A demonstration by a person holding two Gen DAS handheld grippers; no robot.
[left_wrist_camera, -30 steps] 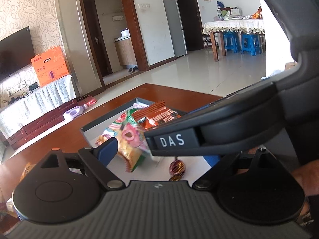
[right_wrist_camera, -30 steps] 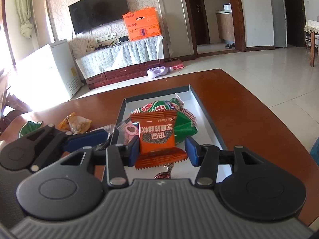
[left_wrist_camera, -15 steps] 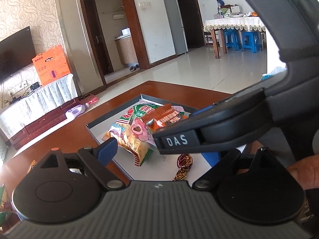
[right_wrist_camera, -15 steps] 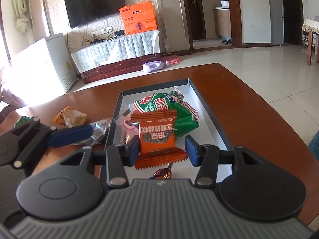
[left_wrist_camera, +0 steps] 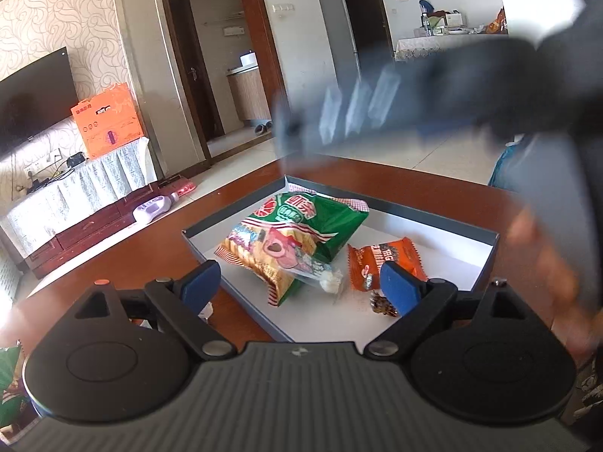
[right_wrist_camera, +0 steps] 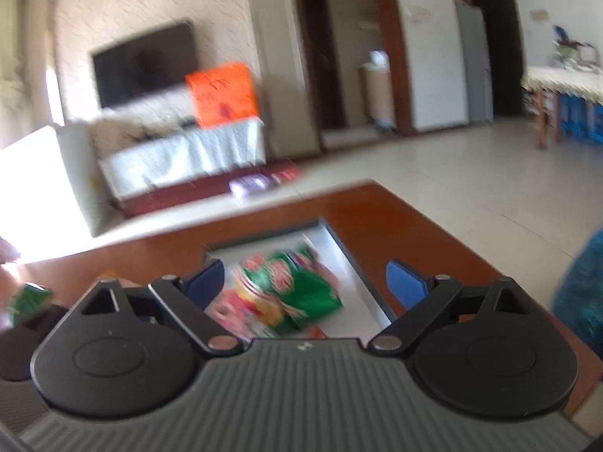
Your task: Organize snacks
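Observation:
A shallow grey box with a white floor sits on the brown table. In it lie a green snack bag, a small clear packet with a pink heart, an orange packet and a small wrapped candy. My left gripper is open and empty above the box's near corner. My right gripper is open and empty, raised above the box; the green bag shows blurred between its fingers. In the left wrist view the right gripper is a dark blur at the upper right.
Loose snack packets lie on the table left of the box and at the left edge. A blue bag stands at the table's right. A TV cabinet and tiled floor lie beyond.
My right gripper opened, let go of the orange packet into the box and lifted fast. My left gripper drew back slightly.

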